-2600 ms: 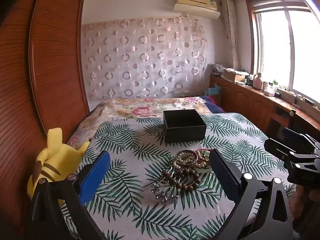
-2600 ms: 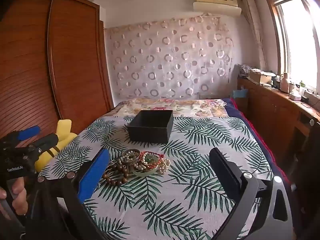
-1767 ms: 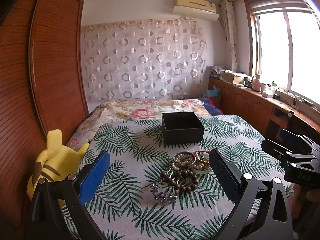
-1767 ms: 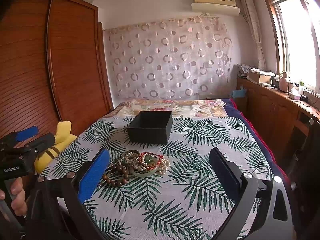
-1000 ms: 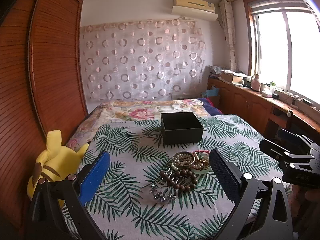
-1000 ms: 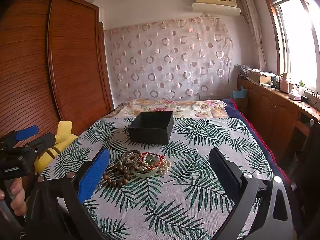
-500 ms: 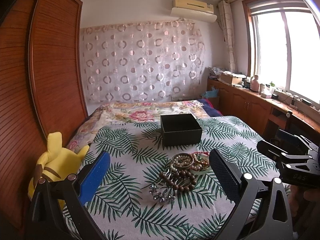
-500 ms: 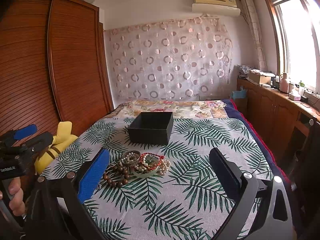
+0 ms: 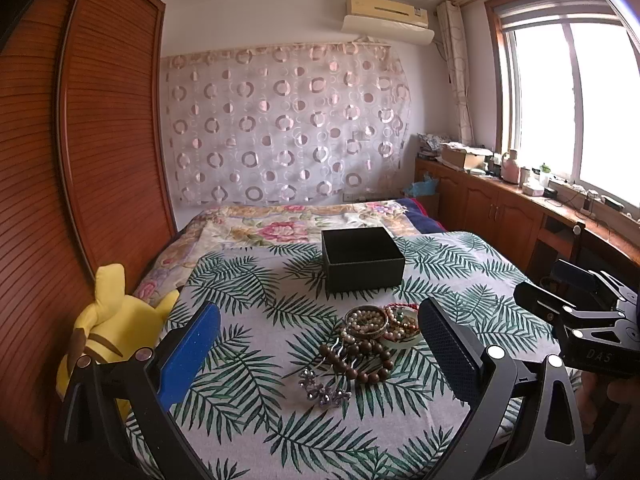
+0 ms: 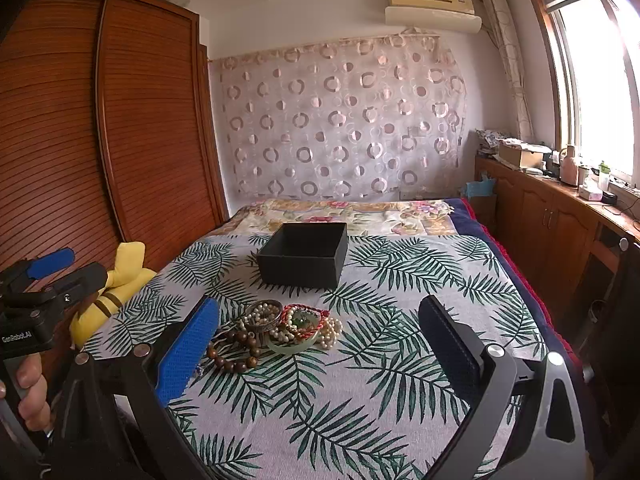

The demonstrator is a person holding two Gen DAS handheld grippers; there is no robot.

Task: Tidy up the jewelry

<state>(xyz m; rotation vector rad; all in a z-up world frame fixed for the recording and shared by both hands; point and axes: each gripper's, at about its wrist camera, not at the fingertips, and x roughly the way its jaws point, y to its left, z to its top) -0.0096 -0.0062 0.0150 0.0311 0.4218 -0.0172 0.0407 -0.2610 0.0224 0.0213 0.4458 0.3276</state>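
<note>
A pile of jewelry [image 9: 370, 340] lies on the palm-leaf cloth: a dark wooden bead bracelet [image 9: 356, 362], a pearl bracelet [image 9: 366, 318], red and green bracelets [image 9: 402, 320] and a sparkly hair clip [image 9: 324, 388]. An open black box [image 9: 362, 258] stands behind the pile. The pile [image 10: 280, 330] and box [image 10: 304, 254] also show in the right wrist view. My left gripper [image 9: 320, 344] is open, held above the near side of the pile. My right gripper [image 10: 318, 340] is open, to the right of the pile. Both are empty.
A yellow plush toy [image 9: 108, 328] sits at the cloth's left edge by the wooden wardrobe [image 9: 80, 184]. A floral bedspread [image 9: 280, 224] lies beyond the box. Wooden cabinets [image 9: 500, 212] run under the window on the right.
The left view has tilted up slightly, so the box and jewelry sit lower in frame. The right gripper has hardly moved. Both stay open.
</note>
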